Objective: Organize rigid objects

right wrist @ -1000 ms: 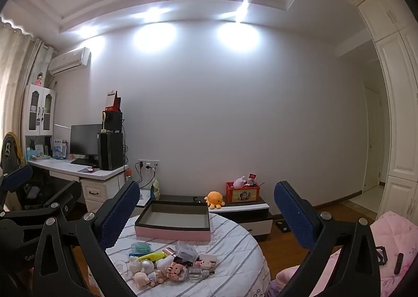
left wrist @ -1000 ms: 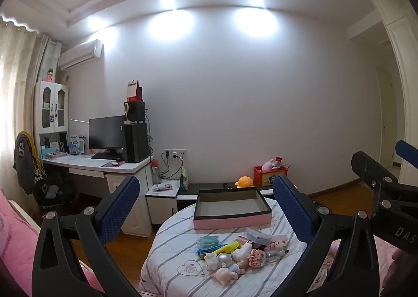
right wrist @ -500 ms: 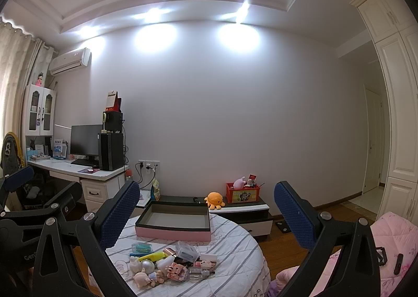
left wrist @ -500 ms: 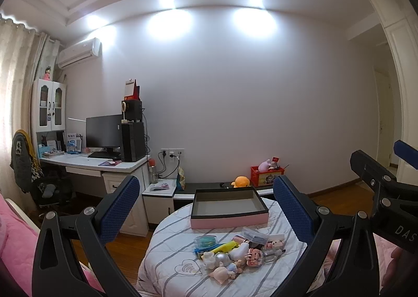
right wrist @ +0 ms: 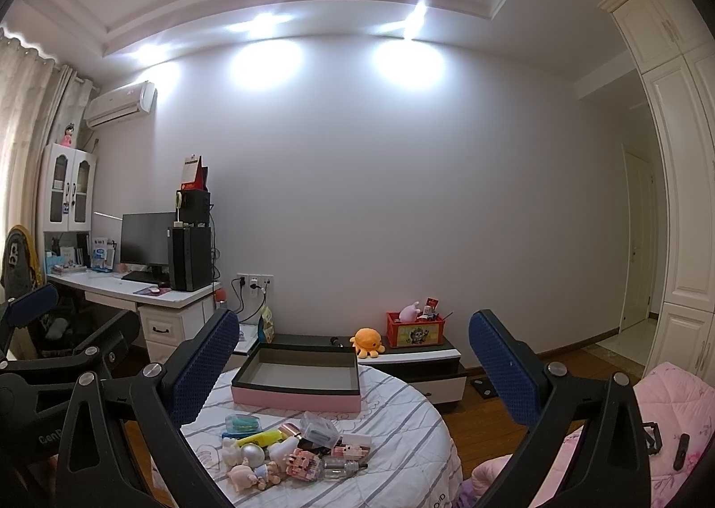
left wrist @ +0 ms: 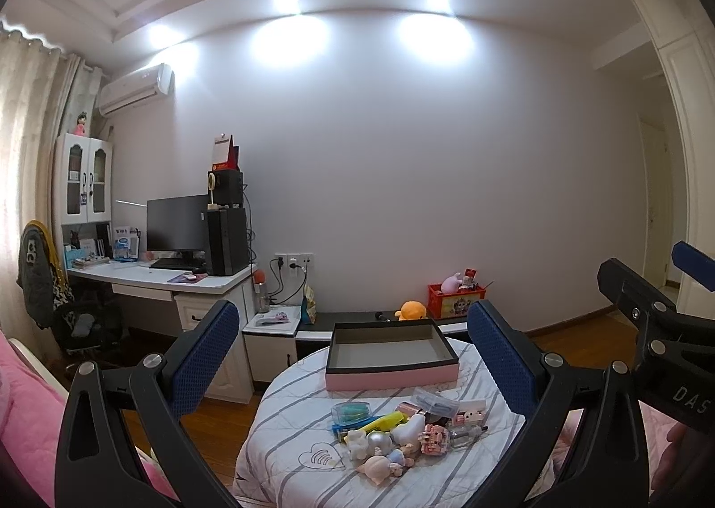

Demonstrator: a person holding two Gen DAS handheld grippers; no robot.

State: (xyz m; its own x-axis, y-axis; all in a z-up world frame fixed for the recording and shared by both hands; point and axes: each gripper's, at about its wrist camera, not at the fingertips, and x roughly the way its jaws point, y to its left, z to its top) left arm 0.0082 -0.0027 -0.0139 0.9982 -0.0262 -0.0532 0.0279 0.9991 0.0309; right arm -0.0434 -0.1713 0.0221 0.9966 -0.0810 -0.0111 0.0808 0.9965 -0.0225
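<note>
A pile of small toys and trinkets (left wrist: 402,432) lies on a round table with a striped cloth (left wrist: 286,427); it also shows in the right wrist view (right wrist: 290,450). Behind the pile stands an open, empty pink box with a dark rim (left wrist: 391,356), also seen in the right wrist view (right wrist: 297,378). My left gripper (left wrist: 353,356) is open and empty, held well above and short of the table. My right gripper (right wrist: 353,365) is open and empty too, at the same height. Each gripper shows at the edge of the other's view.
A white desk with monitor and computer tower (left wrist: 178,271) stands at the left. A low dark cabinet with an orange plush and a red crate (right wrist: 415,329) is behind the table. Pink bedding (right wrist: 670,418) lies at the right, wooden floor around.
Both grippers have drifted slightly; the table and box sit a little lower and further left in the left wrist view. Both stay open and empty.
</note>
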